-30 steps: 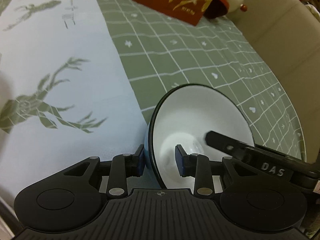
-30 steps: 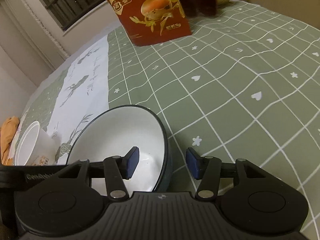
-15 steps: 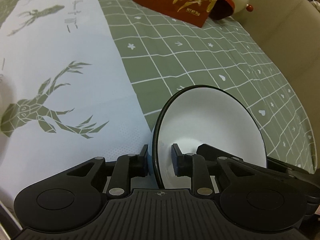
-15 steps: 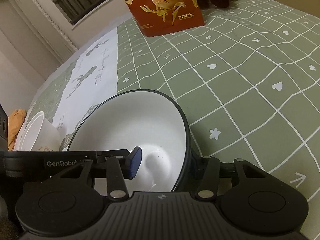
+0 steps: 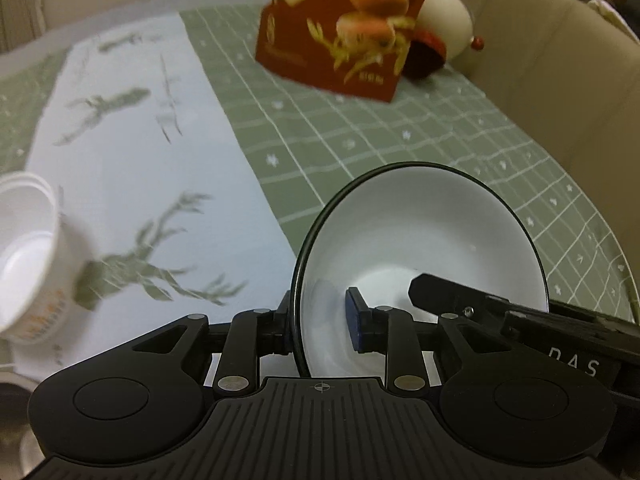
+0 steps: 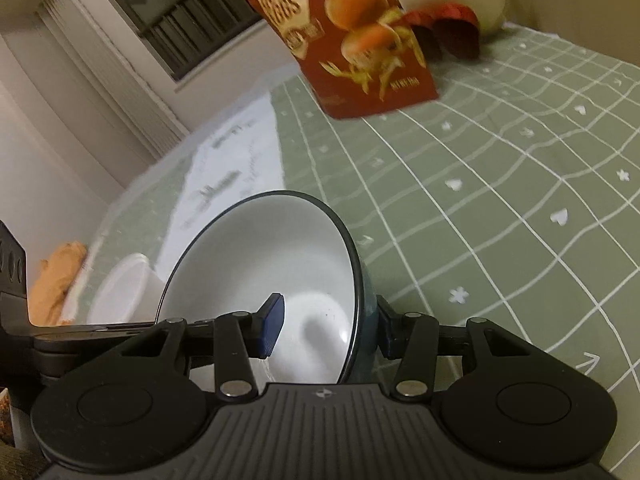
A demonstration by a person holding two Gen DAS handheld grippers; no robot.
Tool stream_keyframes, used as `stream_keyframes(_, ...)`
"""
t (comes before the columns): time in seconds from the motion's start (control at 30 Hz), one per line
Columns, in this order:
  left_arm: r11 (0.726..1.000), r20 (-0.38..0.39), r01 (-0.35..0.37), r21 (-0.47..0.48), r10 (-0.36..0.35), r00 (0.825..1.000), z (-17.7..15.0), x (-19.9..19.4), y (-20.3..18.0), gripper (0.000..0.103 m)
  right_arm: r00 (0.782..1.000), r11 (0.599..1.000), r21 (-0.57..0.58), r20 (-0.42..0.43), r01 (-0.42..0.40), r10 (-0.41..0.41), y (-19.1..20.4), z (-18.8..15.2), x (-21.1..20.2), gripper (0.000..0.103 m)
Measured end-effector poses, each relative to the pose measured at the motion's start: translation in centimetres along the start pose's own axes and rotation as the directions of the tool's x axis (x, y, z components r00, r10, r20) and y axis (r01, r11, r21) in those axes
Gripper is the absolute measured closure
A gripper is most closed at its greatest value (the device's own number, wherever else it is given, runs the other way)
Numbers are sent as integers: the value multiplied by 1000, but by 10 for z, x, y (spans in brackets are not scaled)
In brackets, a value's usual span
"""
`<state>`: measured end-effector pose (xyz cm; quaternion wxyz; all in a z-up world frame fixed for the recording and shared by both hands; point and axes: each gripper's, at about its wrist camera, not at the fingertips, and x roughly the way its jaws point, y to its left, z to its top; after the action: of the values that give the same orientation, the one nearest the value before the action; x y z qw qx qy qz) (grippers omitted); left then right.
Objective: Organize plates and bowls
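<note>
A bowl [image 5: 420,232], white inside with a dark rim and blue outside, hangs tilted above the green checked tablecloth [image 5: 400,140]. My left gripper [image 5: 320,316] straddles its near rim. The jaws are opening; the inner pad [image 5: 354,320] stands slightly off the wall and the outer pad is mostly hidden behind it. In the right wrist view the same bowl [image 6: 280,264] has its right rim between the pads of my right gripper [image 6: 326,320], which is shut on it. Each gripper's black body shows in the other's view.
A red snack bag [image 5: 340,28] stands at the far side, with a white egg-shaped pot [image 5: 444,20] and red cups [image 6: 452,28] behind it. A white paper cup [image 5: 28,256] sits on the deer-print runner [image 5: 140,168] at left, beside an orange cloth [image 6: 56,280].
Both grippers closed over opposite rims of the bowl and rose, carrying it off the cloth. The left jaws narrowed, then widened a little. More of the far table shows.
</note>
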<state>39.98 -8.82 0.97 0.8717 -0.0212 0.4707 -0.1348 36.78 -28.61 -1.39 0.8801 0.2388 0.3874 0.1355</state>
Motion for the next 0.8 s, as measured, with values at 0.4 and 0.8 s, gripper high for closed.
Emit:
stream_keyframes(0.4, 993, 28, -54, -102, 57, 998, -38, -69, 30, 74, 994, 991, -78, -35, -108, 105, 57, -26, -28, 54)
stream_keyframes(0.8, 966, -20, -57, -252, 53, 998, -114, -83, 60, 73, 981, 972, -186, -155, -141, 113, 87, -69, -20, 54)
